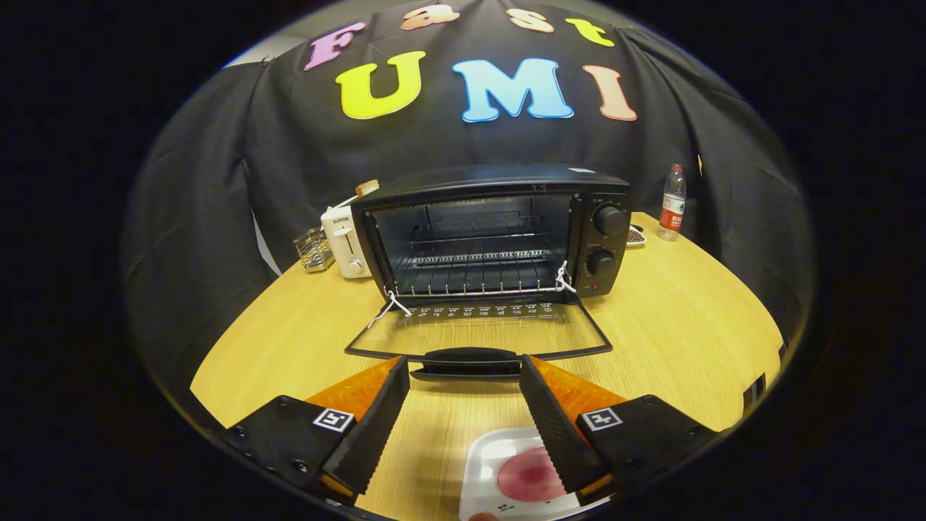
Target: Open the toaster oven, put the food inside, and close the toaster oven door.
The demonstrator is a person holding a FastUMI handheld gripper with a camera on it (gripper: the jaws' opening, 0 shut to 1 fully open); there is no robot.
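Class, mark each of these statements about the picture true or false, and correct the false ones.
1. The black toaster oven has its glass door folded down. True.
2. The gripper is shut on the door handle. False: its jaws stand open, just short of the handle.
3. The clear plastic bottle stands beside the oven's knobs. True.
4. The white square plate with a pink round food sits inside the oven. False: it lies on the wooden table, near the jaws.
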